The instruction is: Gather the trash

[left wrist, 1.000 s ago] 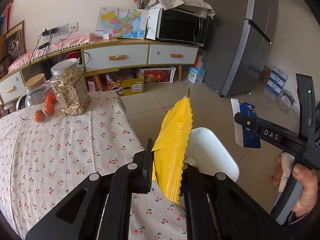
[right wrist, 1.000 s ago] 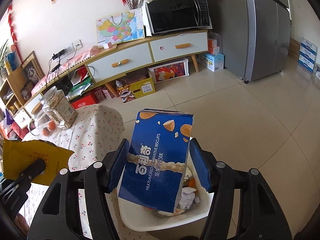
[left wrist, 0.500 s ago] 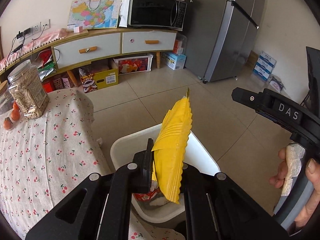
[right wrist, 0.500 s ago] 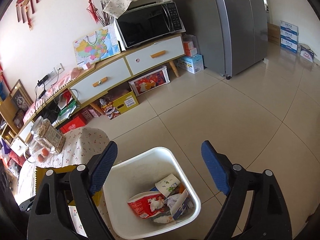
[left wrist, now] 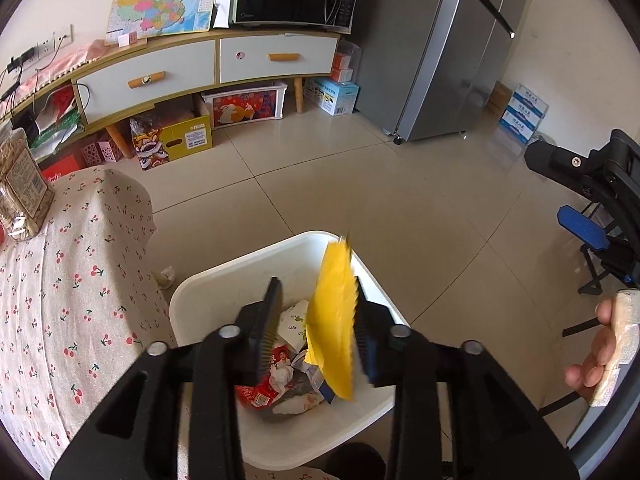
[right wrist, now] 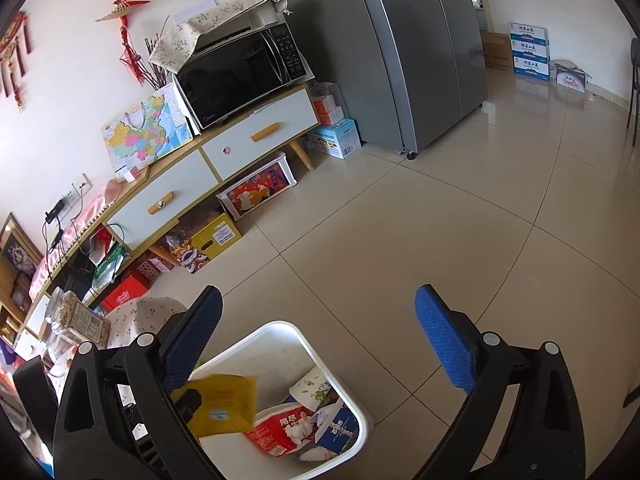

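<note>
Over the bin (left wrist: 208, 292), the left gripper (left wrist: 316, 320) has just been opening; the blurred yellow bag (left wrist: 332, 320) seems released. The right gripper (right wrist: 316, 340) has also been opening, empty.

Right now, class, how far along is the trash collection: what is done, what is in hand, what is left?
Done: the blue biscuit box and a red wrapper lie in the white bin, and the right gripper stands open and empty. In hand: the left gripper, its jaws just opening, is letting the yellow packet go above the bin. Left: a crumpled scrap on the floor beside the bin.
</note>
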`<control>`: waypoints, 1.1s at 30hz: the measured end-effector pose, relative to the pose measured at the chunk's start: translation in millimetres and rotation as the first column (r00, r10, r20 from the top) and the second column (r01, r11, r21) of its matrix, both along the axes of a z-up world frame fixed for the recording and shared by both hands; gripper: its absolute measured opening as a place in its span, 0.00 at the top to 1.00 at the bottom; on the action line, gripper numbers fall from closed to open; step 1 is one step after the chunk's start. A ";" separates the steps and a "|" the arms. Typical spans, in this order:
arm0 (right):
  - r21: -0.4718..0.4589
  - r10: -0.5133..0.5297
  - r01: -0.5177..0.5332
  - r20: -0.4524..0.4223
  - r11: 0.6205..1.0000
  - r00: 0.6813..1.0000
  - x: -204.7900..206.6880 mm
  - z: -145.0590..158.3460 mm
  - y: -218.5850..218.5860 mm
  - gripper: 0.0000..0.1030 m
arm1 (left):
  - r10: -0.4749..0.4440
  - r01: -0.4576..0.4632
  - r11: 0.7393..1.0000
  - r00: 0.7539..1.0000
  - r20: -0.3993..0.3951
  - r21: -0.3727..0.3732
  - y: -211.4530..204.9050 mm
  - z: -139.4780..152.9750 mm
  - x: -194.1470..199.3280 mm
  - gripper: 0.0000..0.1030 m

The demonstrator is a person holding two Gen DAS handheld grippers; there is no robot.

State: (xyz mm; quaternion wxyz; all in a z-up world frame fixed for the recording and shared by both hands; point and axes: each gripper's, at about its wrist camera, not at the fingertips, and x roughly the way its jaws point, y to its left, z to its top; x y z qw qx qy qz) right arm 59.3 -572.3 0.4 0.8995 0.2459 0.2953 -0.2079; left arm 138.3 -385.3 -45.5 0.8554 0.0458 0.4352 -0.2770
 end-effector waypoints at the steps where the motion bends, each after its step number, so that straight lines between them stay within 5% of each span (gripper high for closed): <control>1: -0.001 -0.004 0.004 0.000 1.000 1.000 -0.1 0.2 -0.4 0.10 | 0.008 -0.008 1.000 1.000 0.001 -0.002 1.2 -1.1 -0.2 0.45; 6: -0.042 -0.002 0.002 0.002 0.999 1.000 -1.8 6.8 9.9 0.09 | 0.033 -0.034 0.999 0.999 0.028 0.009 11.4 2.3 -7.7 0.29; 9: -0.112 0.018 -0.017 0.010 0.994 1.000 -4.0 16.8 30.1 0.09 | 0.070 -0.078 0.996 0.987 0.145 0.051 25.9 19.3 -22.7 0.18; 14: -0.220 0.063 -0.043 0.086 0.975 0.994 -18.6 42.2 75.0 0.07 | 0.169 -0.200 0.979 0.903 0.394 0.039 79.1 63.8 -61.3 0.06; 18: -0.256 0.143 -0.094 0.182 0.962 0.973 -41.4 60.4 118.7 0.07 | 0.310 -0.328 0.943 0.818 0.485 -0.050 137.2 92.8 -91.6 0.06; 20: -0.288 0.168 -0.109 0.190 0.951 0.967 -54.0 63.6 141.7 0.07 | 0.380 -0.378 0.921 0.816 0.436 -0.095 168.1 97.7 -96.7 0.06; 23: -0.298 0.217 -0.166 0.146 0.940 0.965 -68.4 57.8 174.0 0.07 | 0.407 -0.407 0.911 0.856 0.318 -0.070 205.2 92.9 -95.3 0.06; 28: -0.290 0.295 -0.260 0.083 0.921 0.952 -85.3 38.1 218.4 0.07 | 0.443 -0.452 0.890 0.829 0.342 -0.058 250.4 78.1 -126.5 0.06; 33: -0.326 0.357 -0.337 -0.001 0.883 0.934 -84.9 14.6 256.5 0.07 | 0.470 -0.466 0.880 0.834 0.289 -0.087 281.2 59.9 -140.3 0.06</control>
